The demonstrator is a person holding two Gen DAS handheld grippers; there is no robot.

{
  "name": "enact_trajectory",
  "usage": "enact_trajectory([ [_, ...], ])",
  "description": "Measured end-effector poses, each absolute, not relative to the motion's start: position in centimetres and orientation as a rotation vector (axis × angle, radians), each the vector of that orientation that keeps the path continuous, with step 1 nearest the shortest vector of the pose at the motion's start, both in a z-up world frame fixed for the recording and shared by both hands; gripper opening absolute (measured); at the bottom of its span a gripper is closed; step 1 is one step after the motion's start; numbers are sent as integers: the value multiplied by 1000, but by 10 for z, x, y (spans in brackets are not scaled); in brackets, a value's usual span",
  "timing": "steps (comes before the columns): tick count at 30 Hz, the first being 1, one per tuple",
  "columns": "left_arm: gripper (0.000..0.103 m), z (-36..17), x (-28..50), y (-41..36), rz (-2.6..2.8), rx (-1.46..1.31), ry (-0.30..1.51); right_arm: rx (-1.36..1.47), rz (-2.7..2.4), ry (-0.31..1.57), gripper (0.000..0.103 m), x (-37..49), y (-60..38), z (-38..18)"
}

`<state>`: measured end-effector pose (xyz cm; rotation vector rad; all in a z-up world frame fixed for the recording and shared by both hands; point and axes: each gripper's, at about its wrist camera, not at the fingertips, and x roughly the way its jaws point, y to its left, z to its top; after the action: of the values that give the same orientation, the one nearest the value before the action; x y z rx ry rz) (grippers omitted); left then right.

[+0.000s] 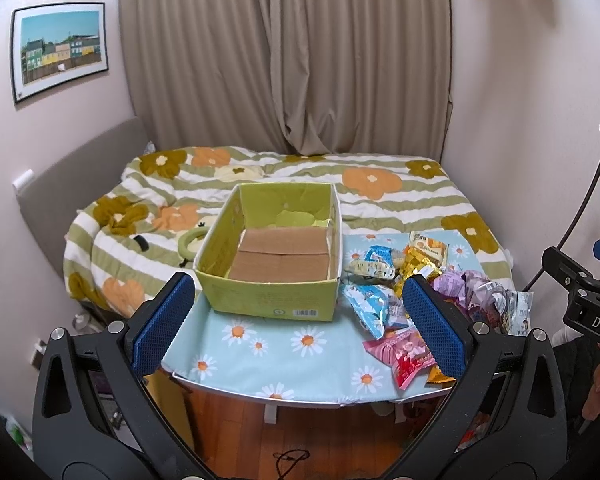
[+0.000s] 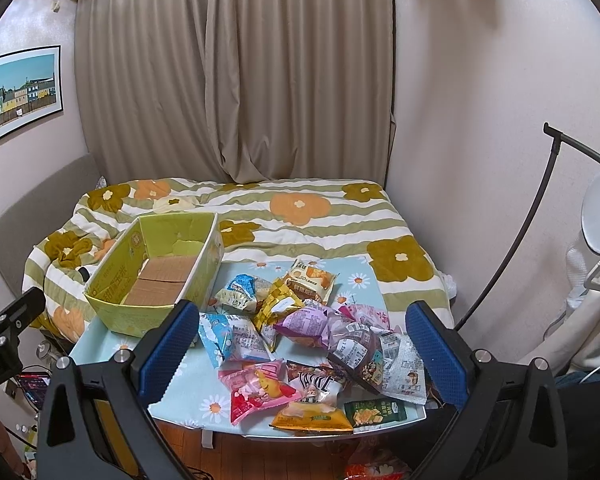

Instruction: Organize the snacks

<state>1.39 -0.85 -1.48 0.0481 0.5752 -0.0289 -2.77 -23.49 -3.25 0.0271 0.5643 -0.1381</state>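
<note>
A green cardboard box (image 1: 268, 248), open-topped with bare brown flaps showing inside, stands upright on the left of the table. Just right of it lies a loose heap of snack packets (image 2: 308, 332): blue, gold, purple and clear ones overlapping, with a pink packet (image 2: 260, 390) and an orange packet (image 2: 310, 422) at the near edge.

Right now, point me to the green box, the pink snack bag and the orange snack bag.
green box (image 1: 268, 300), left wrist view, front wall.
pink snack bag (image 2: 260, 390), right wrist view, middle of the front face.
orange snack bag (image 2: 310, 420), right wrist view, middle of the pack.
</note>
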Motion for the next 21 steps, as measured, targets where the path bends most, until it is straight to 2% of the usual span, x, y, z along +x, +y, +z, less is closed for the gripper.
enact_trajectory([
  [21,103,-19,24,-11,-75,49,620,38,-142,576,103,-27,-233,-46],
])
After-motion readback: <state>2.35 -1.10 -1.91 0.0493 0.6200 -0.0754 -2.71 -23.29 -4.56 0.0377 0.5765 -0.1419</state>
